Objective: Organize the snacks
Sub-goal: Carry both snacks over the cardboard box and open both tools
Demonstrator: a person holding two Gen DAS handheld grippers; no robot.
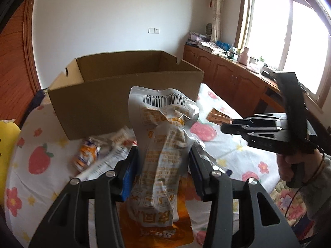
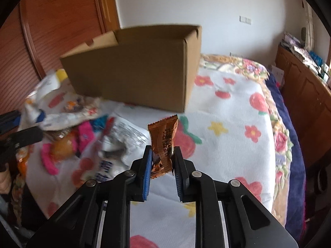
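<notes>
My left gripper is shut on a silver and orange snack bag, lifted off the bed with its barcode end up. An open cardboard box stands just behind it. My right gripper is shut on a small brown candy wrapper above the bedspread; in the left wrist view that right gripper sits at the right with the brown candy wrapper at its tips. The cardboard box lies ahead and left of it. The left gripper's fingers show at the far left edge.
A pile of loose snack packets lies on the flowered bedspread left of the box front, and some snack packets show under the held bag. Wooden cabinets with clutter run under the window. A wooden headboard stands behind.
</notes>
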